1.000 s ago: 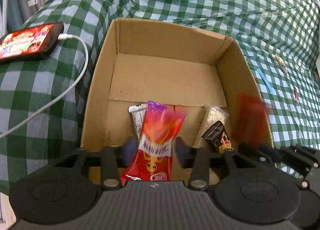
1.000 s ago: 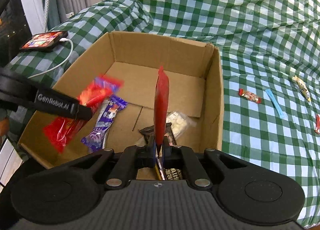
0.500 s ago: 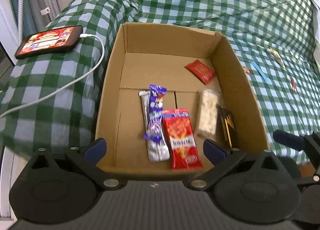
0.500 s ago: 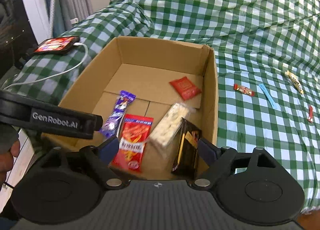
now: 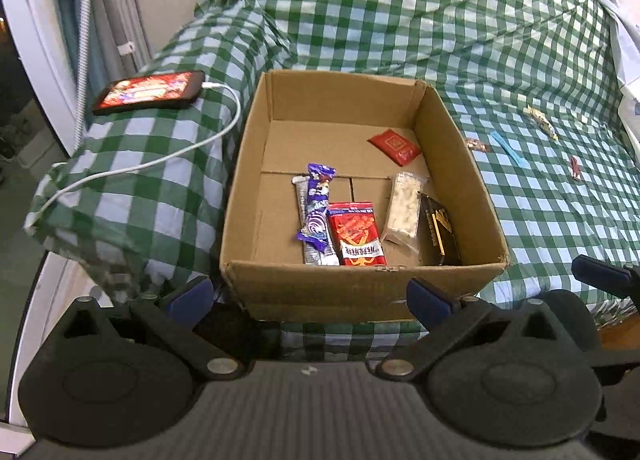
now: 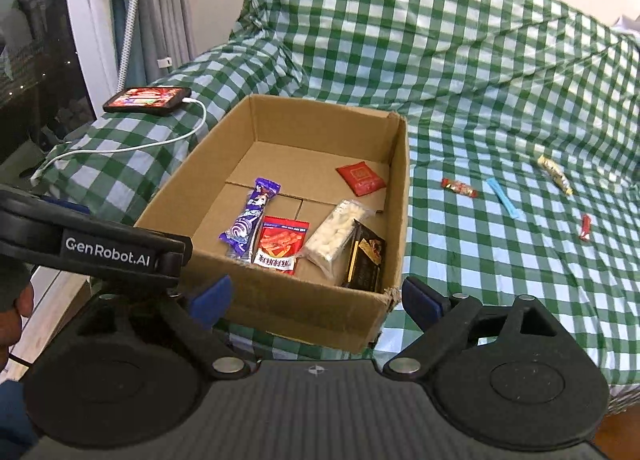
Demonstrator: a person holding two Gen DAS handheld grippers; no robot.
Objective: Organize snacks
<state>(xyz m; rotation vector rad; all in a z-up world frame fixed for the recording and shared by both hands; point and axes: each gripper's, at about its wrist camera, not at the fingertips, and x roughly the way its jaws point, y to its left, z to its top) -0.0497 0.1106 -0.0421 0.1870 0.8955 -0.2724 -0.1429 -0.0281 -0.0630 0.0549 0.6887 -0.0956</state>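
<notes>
A cardboard box (image 5: 360, 288) (image 6: 304, 312) sits on the green checked cloth. Inside lie a purple bar (image 5: 318, 208) (image 6: 252, 216), a red snack bag (image 5: 357, 234) (image 6: 281, 244), a clear pack of white pieces (image 5: 403, 210) (image 6: 336, 236), a black pack (image 5: 440, 236) (image 6: 366, 258) and a small red packet (image 5: 394, 146) (image 6: 361, 178). My left gripper (image 5: 310, 296) is open and empty, in front of the box. My right gripper (image 6: 316, 298) is open and empty, at the box's near right corner. Loose snacks on the cloth: a red wrapper (image 6: 459, 187), a blue stick (image 6: 505, 198), a pale bar (image 6: 554, 174), a small red bar (image 6: 585, 227).
A phone (image 5: 150, 92) (image 6: 148, 99) with a white charging cable (image 5: 160, 164) lies on the cloth left of the box. The left gripper's body (image 6: 92, 248) crosses the right wrist view at the left. A curtain and window frame stand at far left.
Both grippers have opened, dropped the red snack bag and the small red packet into the box, and pulled back toward me and away from the box.
</notes>
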